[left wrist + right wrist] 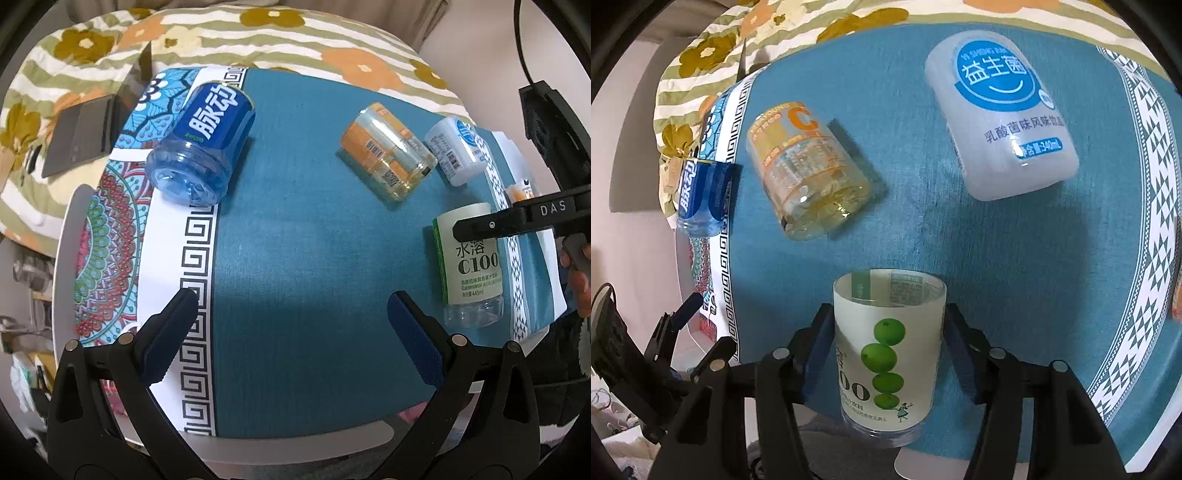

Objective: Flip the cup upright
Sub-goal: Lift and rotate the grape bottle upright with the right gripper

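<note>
Behind everything a flowered quilt (332, 33) backs the teal mat (314, 258), my landmark for the rest. Four cut-bottle cups lie on their sides on the mat. Toward its left patterned border is the blue cup (201, 142); near its middle is the orange cup (388, 151), with the white cup (458, 149) just beside that. At the mat's right edge the green-label cup (471, 266) lies between the fingers of the right gripper (888, 339), its open mouth pointing away from the wrist. The pads sit at its walls, apparently clamped, likely so a wrist turn can stand it up. Above the mat's near edge, the left gripper (291, 336) is spread wide and holds nothing.
</note>
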`<state>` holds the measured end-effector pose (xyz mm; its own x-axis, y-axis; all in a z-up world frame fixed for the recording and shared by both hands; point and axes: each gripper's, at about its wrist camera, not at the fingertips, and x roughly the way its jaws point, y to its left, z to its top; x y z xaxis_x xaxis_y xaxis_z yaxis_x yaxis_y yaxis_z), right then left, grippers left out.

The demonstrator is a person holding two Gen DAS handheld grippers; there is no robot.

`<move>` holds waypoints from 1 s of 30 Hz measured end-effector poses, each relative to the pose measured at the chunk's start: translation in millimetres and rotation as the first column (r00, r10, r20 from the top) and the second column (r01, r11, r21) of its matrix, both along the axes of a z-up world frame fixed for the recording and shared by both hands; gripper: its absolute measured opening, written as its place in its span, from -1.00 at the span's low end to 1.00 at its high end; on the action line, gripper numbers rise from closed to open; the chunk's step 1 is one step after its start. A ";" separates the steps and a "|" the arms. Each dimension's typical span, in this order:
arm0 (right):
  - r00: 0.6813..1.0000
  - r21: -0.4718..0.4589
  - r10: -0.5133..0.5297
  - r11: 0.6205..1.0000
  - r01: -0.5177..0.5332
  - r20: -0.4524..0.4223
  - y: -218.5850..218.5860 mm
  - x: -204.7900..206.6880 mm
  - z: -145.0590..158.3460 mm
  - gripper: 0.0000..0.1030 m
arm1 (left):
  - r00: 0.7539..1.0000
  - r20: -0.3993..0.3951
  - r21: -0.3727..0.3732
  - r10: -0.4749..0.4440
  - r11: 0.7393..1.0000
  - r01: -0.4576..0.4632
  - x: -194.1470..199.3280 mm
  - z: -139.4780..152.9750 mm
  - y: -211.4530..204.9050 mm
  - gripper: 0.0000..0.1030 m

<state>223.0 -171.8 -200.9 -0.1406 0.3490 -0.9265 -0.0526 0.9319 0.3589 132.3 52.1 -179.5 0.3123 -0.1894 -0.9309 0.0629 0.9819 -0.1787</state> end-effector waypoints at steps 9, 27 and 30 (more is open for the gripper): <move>0.940 0.002 -0.086 0.996 0.090 0.330 -13.9 -33.6 69.7 0.02 | 0.998 0.063 0.002 -0.012 1.000 0.012 -7.4 28.2 -5.3 1.00; 0.544 0.044 -0.264 0.923 0.383 0.796 -4.5 -82.5 45.3 0.04 | 0.994 0.096 0.052 -0.055 0.997 0.050 -12.5 24.3 -8.7 1.00; 0.539 0.014 -0.229 0.928 0.373 0.811 0.1 -90.3 46.0 0.04 | 0.993 0.101 0.053 -0.064 0.997 0.058 -13.2 23.8 -10.5 1.00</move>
